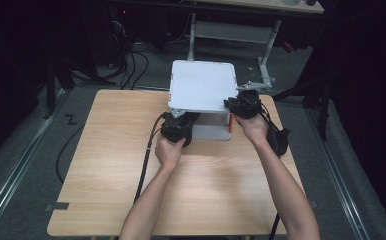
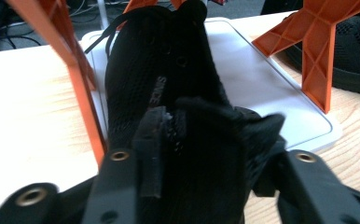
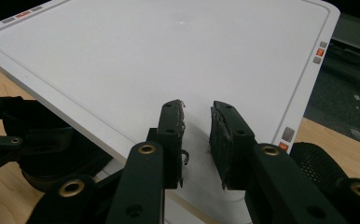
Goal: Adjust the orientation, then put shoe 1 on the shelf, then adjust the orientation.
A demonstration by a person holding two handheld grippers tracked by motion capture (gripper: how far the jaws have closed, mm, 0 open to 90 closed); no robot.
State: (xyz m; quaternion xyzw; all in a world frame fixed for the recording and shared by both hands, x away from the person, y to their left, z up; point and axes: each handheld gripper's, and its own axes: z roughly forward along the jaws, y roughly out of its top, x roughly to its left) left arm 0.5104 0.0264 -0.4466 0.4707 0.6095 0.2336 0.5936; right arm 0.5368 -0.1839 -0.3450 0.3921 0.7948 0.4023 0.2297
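At far edge of surface (image 1: 131,150), white rack (image 1: 202,85) on orange legs (image 2: 319,56). Left claw (image 2: 206,154) pinching black shoe (image 2: 169,79), shoe lying on rack's lower tray (image 2: 262,79), between legs. Right claw (image 3: 197,135) slightly spread, empty, over top shelf. Risks: shoe snags leg on move; mesh slips from pinch; rack shifts, second shoe (image 2: 355,51) beside it gets knocked.

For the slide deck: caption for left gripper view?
Left gripper shut on a black shoe over the rack's white base.
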